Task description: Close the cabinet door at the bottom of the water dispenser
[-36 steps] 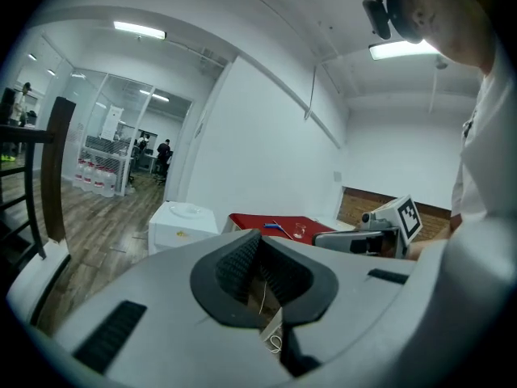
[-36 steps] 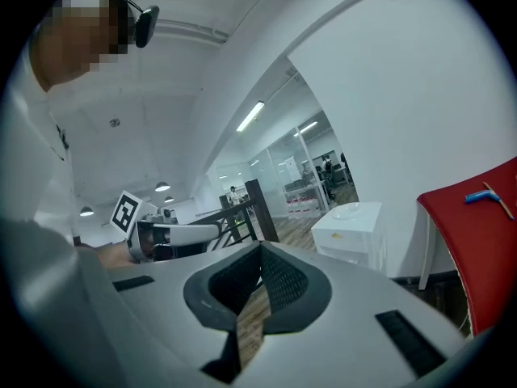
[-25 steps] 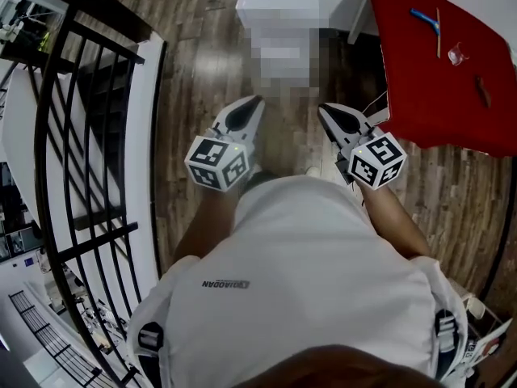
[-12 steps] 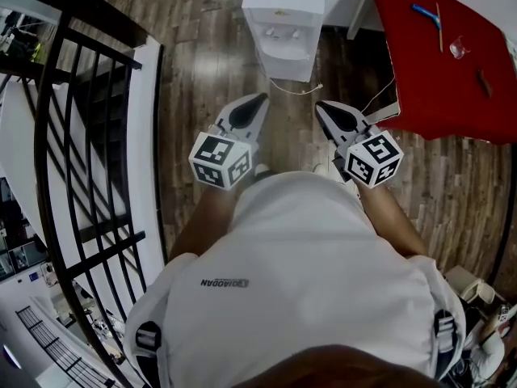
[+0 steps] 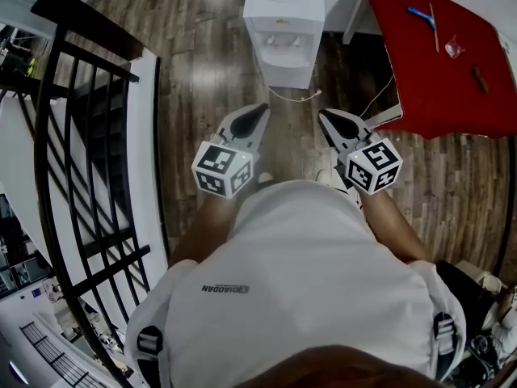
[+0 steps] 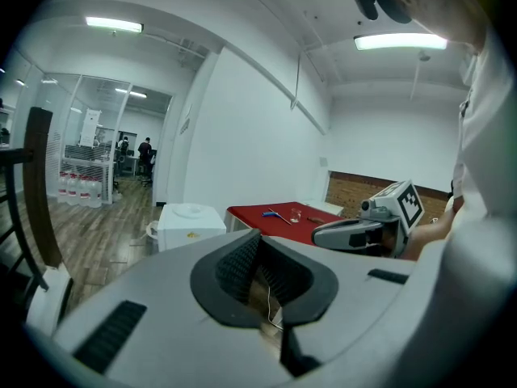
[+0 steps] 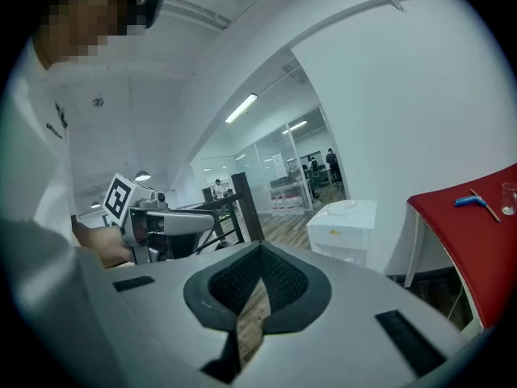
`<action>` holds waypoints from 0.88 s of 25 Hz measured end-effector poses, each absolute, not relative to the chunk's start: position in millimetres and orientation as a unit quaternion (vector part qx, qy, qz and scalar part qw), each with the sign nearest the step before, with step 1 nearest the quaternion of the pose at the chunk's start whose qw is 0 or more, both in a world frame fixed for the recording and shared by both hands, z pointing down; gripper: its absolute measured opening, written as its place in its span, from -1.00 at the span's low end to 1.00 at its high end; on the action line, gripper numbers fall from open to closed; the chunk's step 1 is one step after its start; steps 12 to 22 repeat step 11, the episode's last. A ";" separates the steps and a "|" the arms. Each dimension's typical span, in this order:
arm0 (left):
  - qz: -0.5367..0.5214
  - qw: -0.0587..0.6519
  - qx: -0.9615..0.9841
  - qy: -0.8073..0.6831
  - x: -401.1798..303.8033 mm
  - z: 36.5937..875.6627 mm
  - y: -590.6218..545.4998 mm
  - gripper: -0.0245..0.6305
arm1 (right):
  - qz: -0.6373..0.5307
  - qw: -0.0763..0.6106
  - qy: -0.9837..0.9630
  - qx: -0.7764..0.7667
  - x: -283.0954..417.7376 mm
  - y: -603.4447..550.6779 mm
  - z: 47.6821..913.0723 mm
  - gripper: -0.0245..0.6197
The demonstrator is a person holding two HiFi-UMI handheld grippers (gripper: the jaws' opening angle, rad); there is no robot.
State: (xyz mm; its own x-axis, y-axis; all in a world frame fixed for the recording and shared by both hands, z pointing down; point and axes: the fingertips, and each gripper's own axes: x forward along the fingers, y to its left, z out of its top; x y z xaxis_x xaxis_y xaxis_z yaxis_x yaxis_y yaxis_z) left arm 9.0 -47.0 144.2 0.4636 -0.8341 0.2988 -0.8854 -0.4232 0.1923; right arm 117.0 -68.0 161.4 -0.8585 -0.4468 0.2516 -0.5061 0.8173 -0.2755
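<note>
While you look steeply down in the head view, the left gripper (image 5: 260,110) and right gripper (image 5: 324,114) point forward side by side over the wood floor (image 5: 202,63). They are apart from each other, each with its marker cube nearest your chest. The dispenser (image 5: 283,23) stands ahead, beyond both tips, and neither gripper touches it. Its front faces you, but from this angle you cannot tell how the cabinet door at its foot stands. A thin cable (image 5: 297,97) lies on the floor just before it. A red table (image 5: 436,63) stands to its right, carrying a blue tool (image 5: 422,13) and a small glass (image 5: 454,48). A black railing (image 5: 81,136) runs along your left.

In the left gripper view, your jaws are closed. The ribbed pads meet at their tips and nothing is between them. The dispenser sits left of the jaw tips, farther off, with the table just to its right. The right gripper reaches in from the right, cube on top.

In the right gripper view, your jaws are likewise pressed together and empty, and only floor shows through the slit behind the tips. The dispenser stands to the right of the tips against the white wall, well apart from them. The table fills the right edge. The left gripper shows at the left, with the railing behind it.
</note>
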 end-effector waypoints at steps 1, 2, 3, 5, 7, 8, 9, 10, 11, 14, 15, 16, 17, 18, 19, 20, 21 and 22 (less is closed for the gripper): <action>0.080 0.162 0.840 -0.511 7.2 144.1 -46.0 -0.94 | 0.168 0.090 -0.949 0.251 114.9 -67.2 161.4 -0.85; 0.081 0.162 0.841 -0.510 5.6 143.9 -45.1 -0.94 | 0.167 0.091 -0.949 0.251 112.7 -66.5 161.1 -0.86; 0.081 0.162 0.841 -0.509 4.2 143.6 -44.4 -0.94 | 0.167 0.092 -0.949 0.251 110.5 -66.3 160.6 -0.86; 0.082 0.162 0.843 -0.507 2.4 142.8 -44.3 -0.94 | 0.169 0.091 -0.949 0.251 106.2 -67.2 159.0 -0.86; 0.080 0.162 0.844 -0.505 2.2 142.2 -44.8 -0.94 | 0.173 0.088 -0.949 0.250 102.6 -68.4 157.5 -0.85; 0.079 0.162 0.844 -0.504 1.9 142.4 -45.0 -0.94 | 0.175 0.087 -0.949 0.249 100.9 -68.8 157.3 -0.86; 0.077 0.163 0.844 -0.504 1.2 142.7 -45.3 -0.94 | 0.176 0.087 -0.949 0.247 99.3 -69.3 157.3 -0.86; 0.076 0.163 0.844 -0.505 0.3 143.1 -45.8 -0.94 | 0.176 0.087 -0.949 0.246 97.6 -69.9 157.4 -0.86; 0.074 0.164 0.844 -0.505 -0.8 143.5 -46.2 -0.94 | 0.177 0.087 -0.949 0.244 96.0 -70.5 157.5 -0.86; 0.074 0.164 0.844 -0.505 -0.8 143.5 -46.2 -0.94 | 0.177 0.087 -0.949 0.244 96.0 -70.5 157.5 -0.86; 0.074 0.164 0.844 -0.505 -0.8 143.5 -46.2 -0.94 | 0.177 0.087 -0.949 0.244 96.0 -70.5 157.5 -0.86; 0.074 0.164 0.844 -0.505 -0.8 143.5 -46.2 -0.94 | 0.177 0.087 -0.949 0.244 96.0 -70.5 157.5 -0.86; 0.074 0.164 0.844 -0.505 -0.8 143.5 -46.2 -0.94 | 0.177 0.087 -0.949 0.244 96.0 -70.5 157.5 -0.86; 0.074 0.164 0.844 -0.505 -0.8 143.5 -46.2 -0.94 | 0.177 0.087 -0.949 0.244 96.0 -70.5 157.5 -0.86; 0.074 0.164 0.844 -0.505 -0.8 143.5 -46.2 -0.94 | 0.177 0.087 -0.949 0.244 96.0 -70.5 157.5 -0.86; 0.074 0.164 0.844 -0.505 -0.8 143.5 -46.2 -0.94 | 0.177 0.087 -0.949 0.244 96.0 -70.5 157.5 -0.86; 0.074 0.164 0.844 -0.505 -0.8 143.5 -46.2 -0.94 | 0.177 0.087 -0.949 0.244 96.0 -70.5 157.5 -0.86; 0.074 0.164 0.844 -0.505 -0.8 143.5 -46.2 -0.94 | 0.177 0.087 -0.949 0.244 96.0 -70.5 157.5 -0.86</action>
